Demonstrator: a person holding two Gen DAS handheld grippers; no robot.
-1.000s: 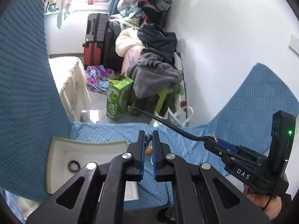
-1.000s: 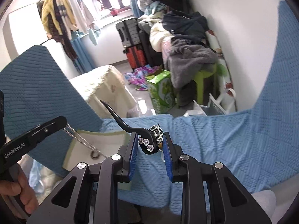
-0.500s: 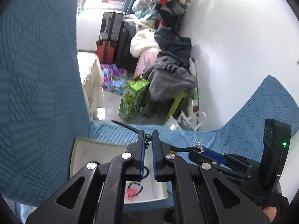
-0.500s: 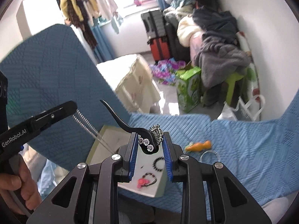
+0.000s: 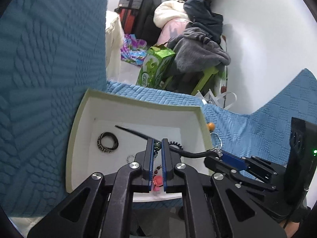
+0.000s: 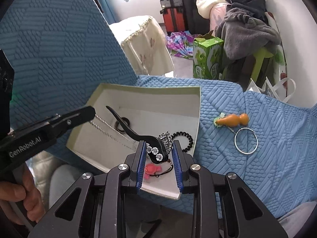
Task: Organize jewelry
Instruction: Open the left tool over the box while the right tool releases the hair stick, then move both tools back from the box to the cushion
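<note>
My left gripper (image 5: 157, 148) is clamped on a bead chain (image 6: 111, 130); my right gripper (image 6: 159, 152) is clamped on a black hairpin (image 6: 138, 136). Both are over the box (image 6: 150, 91), just below them. Gourd charm (image 6: 233, 120) and ring (image 6: 246, 141) lie right of it.

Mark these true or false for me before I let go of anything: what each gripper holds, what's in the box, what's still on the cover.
1. The right gripper grips a black hair stick. True.
2. The left gripper is empty. False: its jaws pinch a silver chain.
3. The white box is empty. False: a black coil hair tie lies inside.
4. The orange gourd charm lies outside the box. True.
</note>
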